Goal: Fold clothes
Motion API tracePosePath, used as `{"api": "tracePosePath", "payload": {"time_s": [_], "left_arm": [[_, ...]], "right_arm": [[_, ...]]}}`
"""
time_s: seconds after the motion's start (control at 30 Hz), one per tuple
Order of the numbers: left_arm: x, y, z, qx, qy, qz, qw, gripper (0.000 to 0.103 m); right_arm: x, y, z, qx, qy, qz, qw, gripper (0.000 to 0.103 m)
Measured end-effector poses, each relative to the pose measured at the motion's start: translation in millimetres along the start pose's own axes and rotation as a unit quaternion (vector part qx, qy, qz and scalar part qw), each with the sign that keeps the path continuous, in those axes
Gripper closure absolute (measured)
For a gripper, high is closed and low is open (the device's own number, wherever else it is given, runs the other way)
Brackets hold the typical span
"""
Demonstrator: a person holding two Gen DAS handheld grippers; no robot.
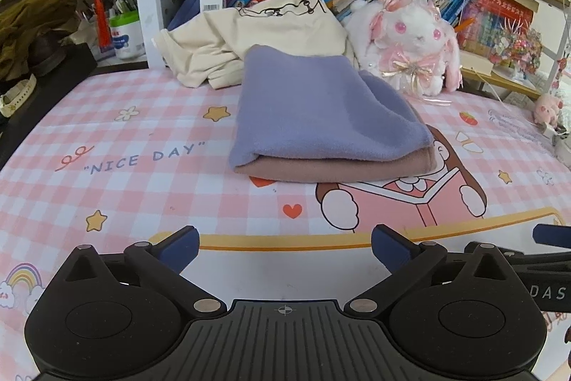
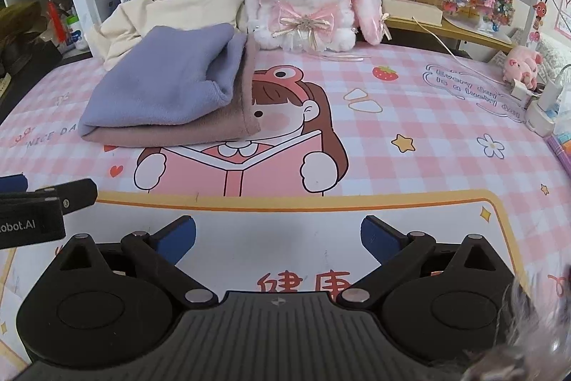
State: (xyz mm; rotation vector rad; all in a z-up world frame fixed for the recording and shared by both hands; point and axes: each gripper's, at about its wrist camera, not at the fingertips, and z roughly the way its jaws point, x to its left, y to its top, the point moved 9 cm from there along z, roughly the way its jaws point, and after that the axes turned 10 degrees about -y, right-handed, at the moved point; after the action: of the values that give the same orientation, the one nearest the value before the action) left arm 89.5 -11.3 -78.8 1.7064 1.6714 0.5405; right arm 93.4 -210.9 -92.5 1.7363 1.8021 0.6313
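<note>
Left wrist view: both the left gripper [image 1: 285, 245] and right gripper [image 2: 278, 234] hang released over the desk's near edge. Reaching the crumpled cream shirt [image 1: 228, 38] at the far edge could topple the folded purple-and-brown stack [image 1: 328, 124] in front.

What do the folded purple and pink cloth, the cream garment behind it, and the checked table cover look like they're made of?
The folded purple and pink cloth looks like soft fleece or flannel: matte, fuzzy nap, thick rounded folds. The cream garment with a black line drawing seems a smooth cotton-like knit, creasing in thin wrinkles. The pink checked table cover with cartoon print lies flat and faintly sheeny, probably printed rubber or plastic.
</note>
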Motion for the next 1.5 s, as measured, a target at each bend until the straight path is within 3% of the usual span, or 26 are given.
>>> {"api": "tracePosePath", "payload": {"time_s": [1.5], "left_arm": [[2.7,-7.7,0.1,0.015,-0.009,-0.008,0.9998,0.0]], "right_arm": [[4.6,-9.1,-1.5,0.011,0.0,-0.005,1.0,0.002]]}}
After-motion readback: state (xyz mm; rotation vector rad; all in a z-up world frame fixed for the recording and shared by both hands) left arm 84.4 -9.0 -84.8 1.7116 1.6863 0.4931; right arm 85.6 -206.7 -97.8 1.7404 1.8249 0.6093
